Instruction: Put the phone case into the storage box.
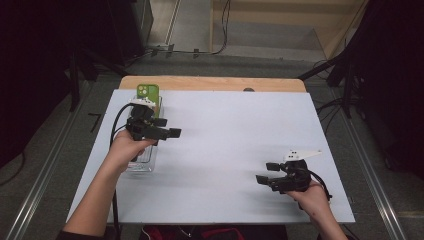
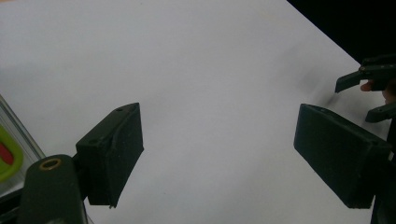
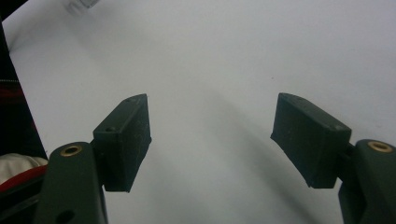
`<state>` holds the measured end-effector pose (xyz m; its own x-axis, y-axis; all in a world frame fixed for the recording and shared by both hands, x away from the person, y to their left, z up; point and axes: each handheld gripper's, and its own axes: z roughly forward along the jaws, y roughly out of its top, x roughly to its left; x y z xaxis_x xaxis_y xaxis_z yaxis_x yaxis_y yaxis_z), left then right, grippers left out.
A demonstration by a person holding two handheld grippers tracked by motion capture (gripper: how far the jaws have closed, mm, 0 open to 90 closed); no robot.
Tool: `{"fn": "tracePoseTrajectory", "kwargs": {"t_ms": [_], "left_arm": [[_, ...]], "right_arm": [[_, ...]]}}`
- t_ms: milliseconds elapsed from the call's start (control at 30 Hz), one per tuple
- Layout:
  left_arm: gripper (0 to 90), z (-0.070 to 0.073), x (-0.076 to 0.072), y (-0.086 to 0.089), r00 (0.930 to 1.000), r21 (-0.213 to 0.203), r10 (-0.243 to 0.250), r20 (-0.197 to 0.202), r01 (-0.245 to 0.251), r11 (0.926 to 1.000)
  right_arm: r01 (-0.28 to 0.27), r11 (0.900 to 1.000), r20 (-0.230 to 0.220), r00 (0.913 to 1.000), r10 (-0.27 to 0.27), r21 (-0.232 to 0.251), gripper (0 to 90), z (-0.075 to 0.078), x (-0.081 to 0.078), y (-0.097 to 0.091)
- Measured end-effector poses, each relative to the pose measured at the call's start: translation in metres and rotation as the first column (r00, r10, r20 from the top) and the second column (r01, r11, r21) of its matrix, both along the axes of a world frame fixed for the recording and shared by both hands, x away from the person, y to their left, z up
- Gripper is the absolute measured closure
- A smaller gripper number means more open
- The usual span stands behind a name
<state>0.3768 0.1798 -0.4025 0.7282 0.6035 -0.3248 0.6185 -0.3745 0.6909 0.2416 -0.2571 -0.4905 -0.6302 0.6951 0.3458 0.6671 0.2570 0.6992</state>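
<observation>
Green, the phone case (image 1: 148,92) stood upright in the clear plastic box (image 1: 145,162) by the white table's (image 1: 230,125) far left corner, partly hidden behind the left gripper (image 1: 167,128), whose jaws were spread and empty. Near the right edge, the right gripper (image 1: 267,172) also gaped empty over bare tabletop.

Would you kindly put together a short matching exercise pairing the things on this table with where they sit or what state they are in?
Things:
1. left gripper
2. right gripper
3. green phone
4. clear container

Places or states:
A. propped at the table's far left edge
B. open, held over the table's near right part
C. partly under the left hand, transparent walls
D. open, held beside the container at the left

Pairs: 1-D, 2-B, 3-A, 4-C
</observation>
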Motion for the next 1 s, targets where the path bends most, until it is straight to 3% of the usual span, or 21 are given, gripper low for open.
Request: {"fn": "tracePoseTrajectory", "kwargs": {"t_ms": [500, 1000], "left_arm": [[16.0, -0.017, -0.022, -0.003, 0.9986, -0.016, -0.043, 0.03, 0.044, 0.9989], [16.0, -0.029, -0.038, -0.003, 0.9977, -0.019, -0.05, 0.046, 0.051, 0.9985]], "right_arm": [[-0.003, 1.0, -0.011, 0.9999, 0.002, -0.007, 26.1, 0.0, -0.001, -0.007], [0.01, 1.0, -0.014, 0.9999, -0.01, -0.001, 26.1, -0.001, -0.002, -0.012]]}}
